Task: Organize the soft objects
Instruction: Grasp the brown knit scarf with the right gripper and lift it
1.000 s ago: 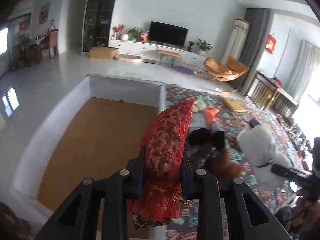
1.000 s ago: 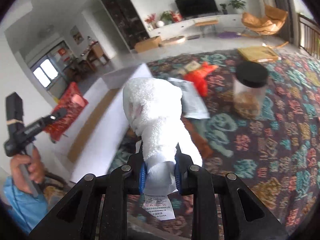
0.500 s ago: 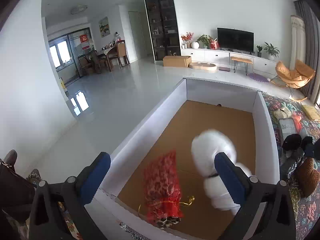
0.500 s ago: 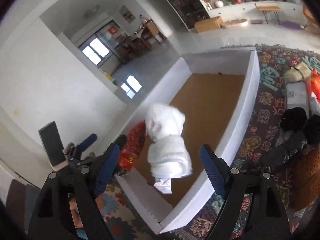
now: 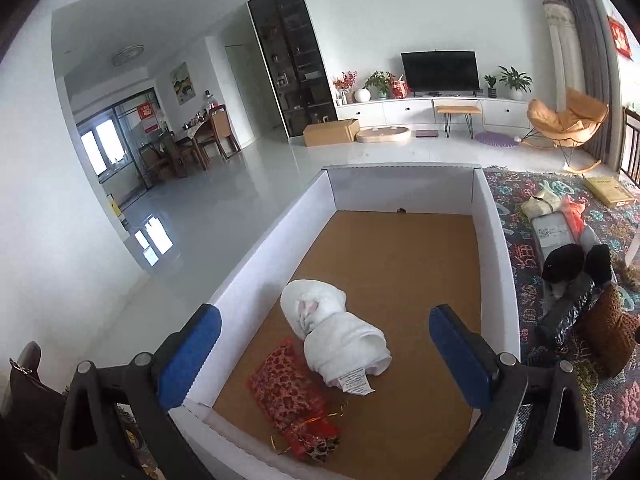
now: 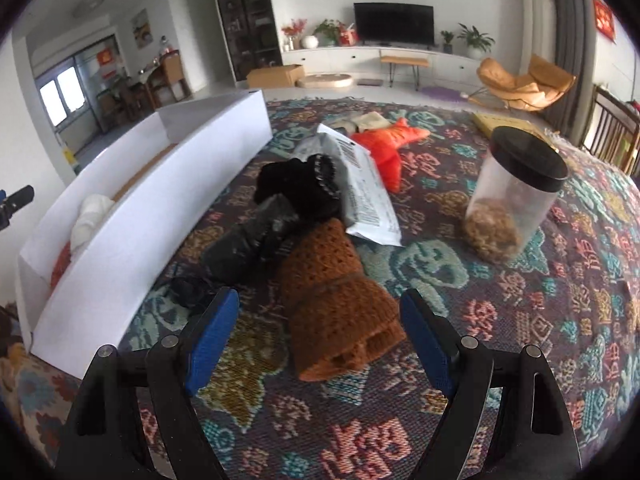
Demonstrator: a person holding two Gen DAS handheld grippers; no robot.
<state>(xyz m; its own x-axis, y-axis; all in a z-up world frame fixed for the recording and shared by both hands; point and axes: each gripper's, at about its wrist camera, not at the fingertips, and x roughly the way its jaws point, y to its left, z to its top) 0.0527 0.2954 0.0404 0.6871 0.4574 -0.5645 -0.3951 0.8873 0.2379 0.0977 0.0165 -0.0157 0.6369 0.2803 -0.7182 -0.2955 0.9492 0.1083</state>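
Observation:
A white box (image 5: 494, 240) with a brown floor holds a rolled white plush towel (image 5: 336, 334) and a red lace pouch (image 5: 292, 404) lying side by side near its front end. My left gripper (image 5: 324, 360) hangs open above them, touching neither. In the right wrist view the box (image 6: 132, 240) stands at the left with the white towel (image 6: 90, 214) showing inside. My right gripper (image 6: 320, 340) is open over the patterned rug, its blue pads either side of a brown crocheted piece (image 6: 332, 292). Behind that piece lie a black plastic roll (image 6: 248, 240) and a black knit item (image 6: 296, 188).
On the rug (image 6: 520, 320) lie a grey mailer bag (image 6: 360, 196), an orange-red plush (image 6: 390, 148), a clear jar with a black lid (image 6: 516, 196) and a yellow flat box (image 6: 504, 126). The other gripper's tip (image 6: 16, 200) shows at the left edge. White tiled floor lies beyond.
Both grippers let go: the red pouch and the white towel dropped into the box. The right gripper then swung from over the box to the rug, above the brown crocheted piece.

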